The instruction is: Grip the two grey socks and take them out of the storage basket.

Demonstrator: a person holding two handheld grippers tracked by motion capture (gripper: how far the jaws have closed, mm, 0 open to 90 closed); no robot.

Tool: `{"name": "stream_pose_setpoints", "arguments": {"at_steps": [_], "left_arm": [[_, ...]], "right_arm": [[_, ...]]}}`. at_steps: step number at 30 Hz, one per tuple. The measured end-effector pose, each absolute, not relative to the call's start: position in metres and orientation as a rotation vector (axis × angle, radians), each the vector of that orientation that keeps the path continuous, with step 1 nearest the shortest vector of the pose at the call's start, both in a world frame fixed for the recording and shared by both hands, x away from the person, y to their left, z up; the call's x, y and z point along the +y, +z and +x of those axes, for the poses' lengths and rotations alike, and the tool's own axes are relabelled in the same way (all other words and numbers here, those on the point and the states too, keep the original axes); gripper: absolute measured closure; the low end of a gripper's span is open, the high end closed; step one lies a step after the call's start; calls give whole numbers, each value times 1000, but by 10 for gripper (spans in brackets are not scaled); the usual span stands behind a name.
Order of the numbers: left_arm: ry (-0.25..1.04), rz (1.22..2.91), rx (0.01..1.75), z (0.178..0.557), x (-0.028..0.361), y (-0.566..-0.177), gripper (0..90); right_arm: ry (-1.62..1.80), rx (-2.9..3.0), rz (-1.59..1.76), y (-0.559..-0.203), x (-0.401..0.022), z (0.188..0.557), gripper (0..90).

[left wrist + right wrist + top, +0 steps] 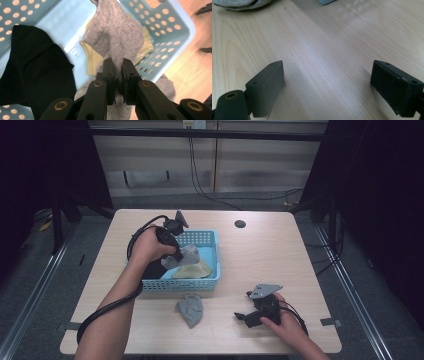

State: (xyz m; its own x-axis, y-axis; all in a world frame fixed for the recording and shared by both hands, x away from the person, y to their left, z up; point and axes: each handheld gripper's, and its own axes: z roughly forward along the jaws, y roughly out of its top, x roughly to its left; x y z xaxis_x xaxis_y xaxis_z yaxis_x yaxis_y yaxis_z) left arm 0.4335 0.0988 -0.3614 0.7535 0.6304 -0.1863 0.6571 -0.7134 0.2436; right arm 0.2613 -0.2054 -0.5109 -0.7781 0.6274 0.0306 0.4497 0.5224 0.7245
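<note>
- We work at the table [280, 255], where the blue basket [212, 242] sits left of centre, well within reach of our left hand and well apart from our right.
- Inside the basket we see a black sock [32, 72] and a yellow sock [91, 60] lying on its floor.
- Our left gripper [119, 65] has its jaws pinched tight on a grey sock [117, 32], which hangs above the basket with its long axis running away from the jaws and over the yellow sock.
- A 2nd grey sock [190, 309] lies on the table just outside the basket's near wall, between our 2 hands and somewhat nearer the right gripper [243, 317].
- That right gripper rests low over bare table with its jaws spread wide and nothing between them; we judge the carried sock's next path runs from the basket toward its mate.
</note>
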Motion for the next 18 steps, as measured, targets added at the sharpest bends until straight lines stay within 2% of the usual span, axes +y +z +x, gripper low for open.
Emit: {"name": "stream_pose_setpoints", "arguments": {"at_steps": [18], "left_arm": [[-176,2709,867,404,89,-335,835]], "right_arm": [[1101,2528,910,-511,-205,261,116]]}}
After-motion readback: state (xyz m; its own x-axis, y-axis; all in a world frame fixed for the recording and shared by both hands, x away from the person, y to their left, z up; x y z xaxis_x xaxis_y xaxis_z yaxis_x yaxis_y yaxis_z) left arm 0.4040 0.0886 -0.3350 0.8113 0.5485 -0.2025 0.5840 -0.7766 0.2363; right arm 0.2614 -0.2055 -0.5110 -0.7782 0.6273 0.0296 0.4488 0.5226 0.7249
